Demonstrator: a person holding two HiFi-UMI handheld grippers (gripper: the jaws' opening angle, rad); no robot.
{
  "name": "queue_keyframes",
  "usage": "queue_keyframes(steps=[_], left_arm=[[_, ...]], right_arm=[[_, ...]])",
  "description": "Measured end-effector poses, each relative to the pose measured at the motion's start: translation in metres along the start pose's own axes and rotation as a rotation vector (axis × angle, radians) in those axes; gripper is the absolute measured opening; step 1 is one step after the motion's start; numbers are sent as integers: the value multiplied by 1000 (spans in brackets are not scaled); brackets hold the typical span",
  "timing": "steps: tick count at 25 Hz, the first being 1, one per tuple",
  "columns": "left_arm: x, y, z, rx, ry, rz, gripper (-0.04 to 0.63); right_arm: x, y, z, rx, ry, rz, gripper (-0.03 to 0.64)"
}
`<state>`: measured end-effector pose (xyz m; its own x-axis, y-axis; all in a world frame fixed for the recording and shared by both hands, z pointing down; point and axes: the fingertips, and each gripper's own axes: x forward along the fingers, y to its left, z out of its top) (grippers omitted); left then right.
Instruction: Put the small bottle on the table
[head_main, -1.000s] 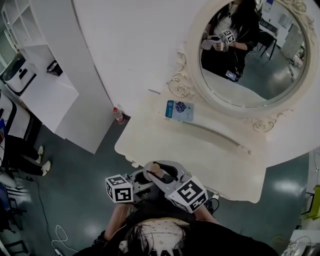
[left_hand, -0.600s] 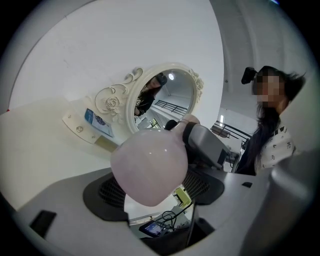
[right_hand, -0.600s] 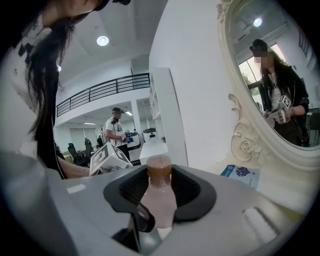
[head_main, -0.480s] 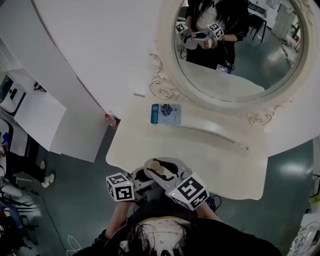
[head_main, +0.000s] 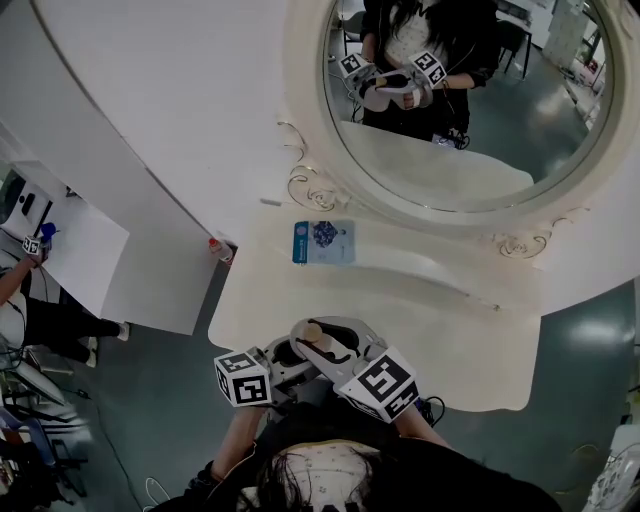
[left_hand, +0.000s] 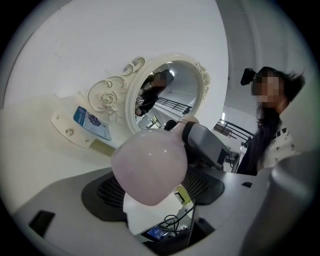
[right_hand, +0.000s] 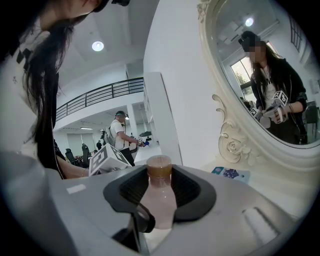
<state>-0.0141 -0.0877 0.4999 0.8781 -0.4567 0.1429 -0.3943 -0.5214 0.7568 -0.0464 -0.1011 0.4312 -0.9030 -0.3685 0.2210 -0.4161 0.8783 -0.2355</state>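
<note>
The small bottle (head_main: 312, 334), pale pink with a brown cap, hangs between my two grippers just over the front edge of the cream dressing table (head_main: 440, 330). My right gripper (head_main: 338, 338) is shut on it, and in the right gripper view the bottle (right_hand: 159, 200) stands cap-up between the black pads. My left gripper (head_main: 293, 352) meets it from the other side. In the left gripper view the round base of the bottle (left_hand: 150, 165) fills the space between the pads, which lie against it.
A large oval mirror (head_main: 450, 120) in an ornate frame stands at the back of the table. A blue and white packet (head_main: 323, 242) lies on the raised shelf below it. A small red-capped bottle (head_main: 220, 250) stands by the wall, beside a white cabinet (head_main: 90, 250).
Both grippers have moved together with the bottle toward the table. They now sit over its front edge, and the mirror and packet appear closer. The grip looks unchanged.
</note>
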Motion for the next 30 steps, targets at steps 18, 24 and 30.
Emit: queue_keyframes(steps=[18, 24, 30], left_arm=[[20, 23, 28, -4, 69, -65, 336], [15, 36, 41, -24, 102, -98, 336], [3, 55, 53, -48, 106, -101, 336]], right_arm=[[-3, -57, 12, 42, -36, -182, 149], [-6, -102, 18, 58, -48, -330, 149], [-1, -149, 6, 91, -27, -454, 149]])
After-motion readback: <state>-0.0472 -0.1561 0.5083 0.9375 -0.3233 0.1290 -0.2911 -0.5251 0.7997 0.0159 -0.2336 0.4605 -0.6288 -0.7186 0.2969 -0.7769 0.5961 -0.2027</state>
